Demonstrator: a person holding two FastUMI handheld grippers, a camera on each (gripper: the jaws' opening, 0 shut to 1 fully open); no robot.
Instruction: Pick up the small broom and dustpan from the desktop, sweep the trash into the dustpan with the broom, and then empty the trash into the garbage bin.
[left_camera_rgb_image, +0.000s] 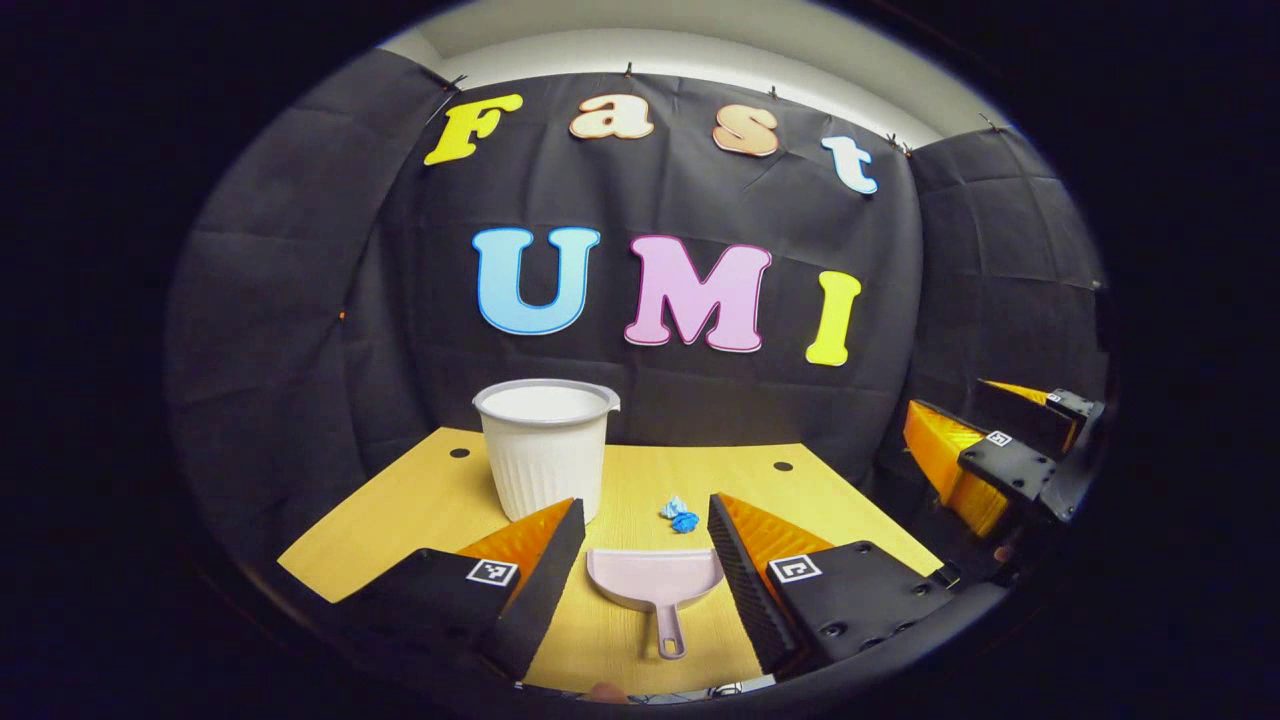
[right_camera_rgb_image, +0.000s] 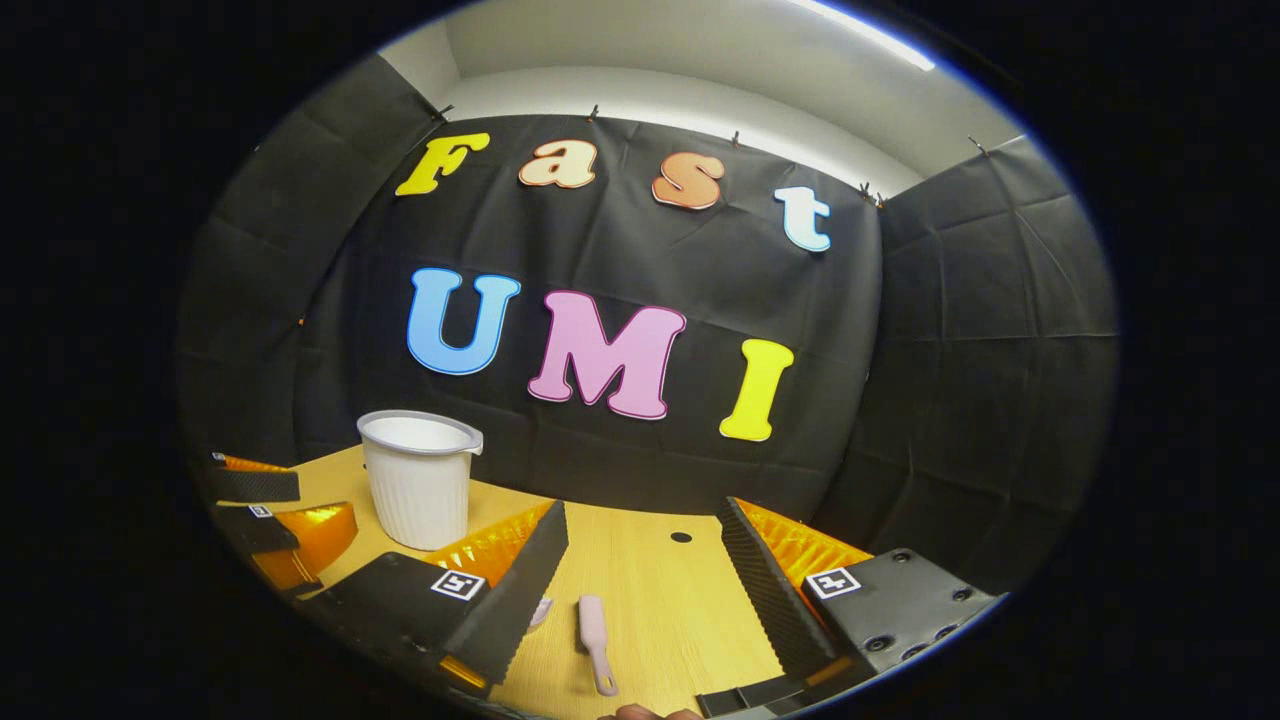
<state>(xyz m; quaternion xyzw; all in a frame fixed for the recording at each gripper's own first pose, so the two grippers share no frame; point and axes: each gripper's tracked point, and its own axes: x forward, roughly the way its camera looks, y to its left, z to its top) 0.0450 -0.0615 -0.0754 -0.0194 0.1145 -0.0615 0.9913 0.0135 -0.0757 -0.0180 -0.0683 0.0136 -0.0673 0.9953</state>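
Both hand-held grippers hover open above the wooden surface (left_camera_rgb_image: 400, 500). The pink dustpan (left_camera_rgb_image: 655, 580) lies between the left hand-held gripper (left_camera_rgb_image: 645, 540)'s fingers, handle pointing near. The small broom (right_camera_rgb_image: 595, 625) lies lengthwise just below the right hand-held gripper (right_camera_rgb_image: 640, 560). Blue trash (left_camera_rgb_image: 680, 515) sits beyond, right of the white garbage bin (left_camera_rgb_image: 545, 450).

The broom (right_camera_rgb_image: 596, 627) head is hidden behind a finger.

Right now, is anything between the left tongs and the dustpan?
Nothing visible. The dustpan lies flat on the desk between the open left tongs, handle toward them. The bin and trash lie beyond it.
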